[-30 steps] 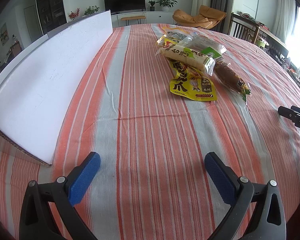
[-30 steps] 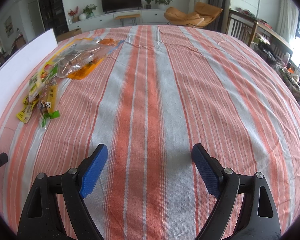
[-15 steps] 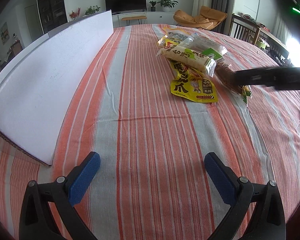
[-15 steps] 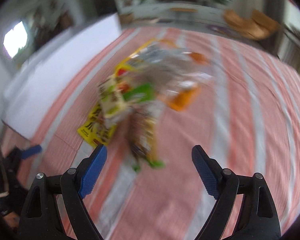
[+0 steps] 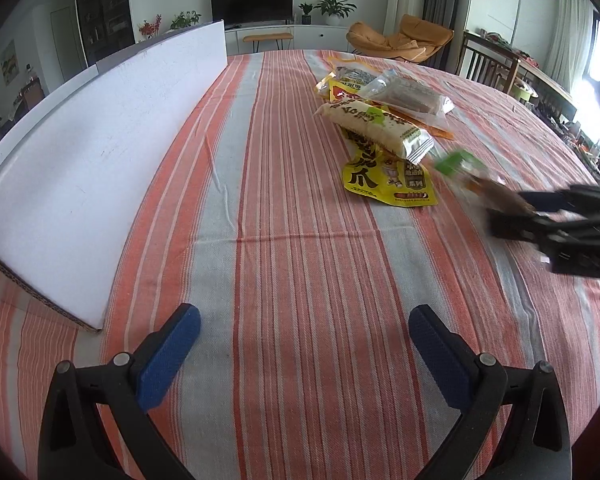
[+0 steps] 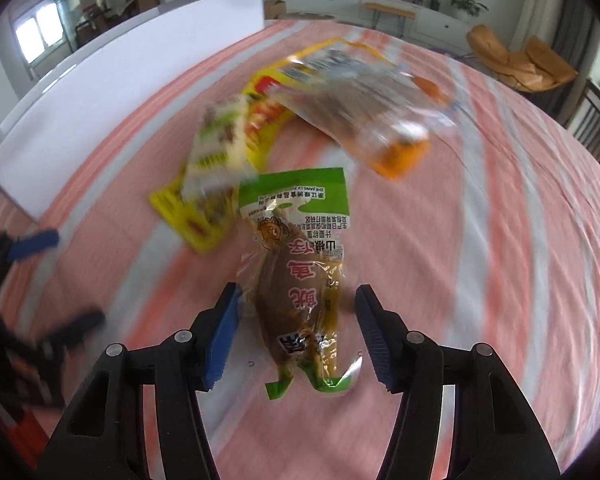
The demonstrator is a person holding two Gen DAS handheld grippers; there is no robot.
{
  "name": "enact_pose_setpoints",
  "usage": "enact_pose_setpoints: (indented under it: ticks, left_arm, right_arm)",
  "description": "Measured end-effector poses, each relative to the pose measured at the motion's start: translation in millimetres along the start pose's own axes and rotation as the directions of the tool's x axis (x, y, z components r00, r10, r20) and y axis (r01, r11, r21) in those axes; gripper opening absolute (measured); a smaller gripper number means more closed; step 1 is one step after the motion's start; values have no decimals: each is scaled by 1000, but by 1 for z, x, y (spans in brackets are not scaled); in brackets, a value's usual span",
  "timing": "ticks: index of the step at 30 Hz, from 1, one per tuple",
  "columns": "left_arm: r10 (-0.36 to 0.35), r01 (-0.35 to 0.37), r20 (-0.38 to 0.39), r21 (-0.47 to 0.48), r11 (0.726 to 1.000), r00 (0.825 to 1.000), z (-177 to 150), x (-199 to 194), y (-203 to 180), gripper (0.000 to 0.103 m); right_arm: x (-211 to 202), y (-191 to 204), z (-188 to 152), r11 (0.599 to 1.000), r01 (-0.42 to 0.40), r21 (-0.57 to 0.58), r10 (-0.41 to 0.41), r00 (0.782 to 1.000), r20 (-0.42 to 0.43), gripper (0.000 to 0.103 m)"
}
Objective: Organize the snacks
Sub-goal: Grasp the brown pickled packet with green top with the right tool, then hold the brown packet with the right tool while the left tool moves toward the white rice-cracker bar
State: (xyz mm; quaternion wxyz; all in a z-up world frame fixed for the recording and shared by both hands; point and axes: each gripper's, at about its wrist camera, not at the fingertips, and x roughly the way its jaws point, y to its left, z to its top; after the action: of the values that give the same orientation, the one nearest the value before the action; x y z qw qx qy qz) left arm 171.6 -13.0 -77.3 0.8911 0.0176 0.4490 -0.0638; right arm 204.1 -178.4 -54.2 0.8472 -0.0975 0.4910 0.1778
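A brown snack in a clear pouch with a green top (image 6: 296, 280) lies between the fingers of my right gripper (image 6: 296, 320), whose jaws stand apart on either side of it; the pouch also shows blurred in the left wrist view (image 5: 476, 180). The background is blurred while the pouch is sharp. The other snacks lie in a pile: a yellow packet (image 5: 384, 178), a pale green-printed bar (image 5: 376, 128) and a clear bag (image 5: 408, 94). My left gripper (image 5: 304, 344) is open and empty over the striped cloth. The right gripper (image 5: 540, 210) shows at the right of the left wrist view.
A long white board (image 5: 92, 152) lies along the left of the striped table (image 5: 292, 240). A TV, plants, an orange armchair and dining chairs stand beyond the table.
My right gripper swung left from bare cloth to the snack pile and now has the brown pouch between its fingers. The jaws have narrowed. The left gripper has not moved.
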Motion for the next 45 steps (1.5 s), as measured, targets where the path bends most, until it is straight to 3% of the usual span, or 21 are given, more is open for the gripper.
enact_pose_setpoints:
  ticks: [6, 9, 13, 17, 45]
  left_arm:
    - [10, -10, -5, 8, 1000, 1000, 1, 2, -1, 103]
    - [11, -11, -5, 8, 1000, 1000, 1, 2, -1, 103]
    - [11, -11, -5, 8, 1000, 1000, 2, 2, -1, 103]
    - [12, -12, -5, 8, 1000, 1000, 2, 2, -1, 103]
    - [12, -12, -5, 10, 1000, 1000, 2, 2, -1, 103]
  right_arm:
    - [-33, -55, -40, 984, 122, 129, -134, 987, 94, 58]
    - [-33, -82, -50, 962, 166, 217, -191, 976, 100, 59]
    - [-31, -95, -60, 947, 146, 287, -188, 974, 125, 63]
    - [-28, -87, -56, 955, 158, 249, -189, 976, 107, 81]
    - [-24, -92, -56, 955, 164, 248, -194, 976, 101, 84]
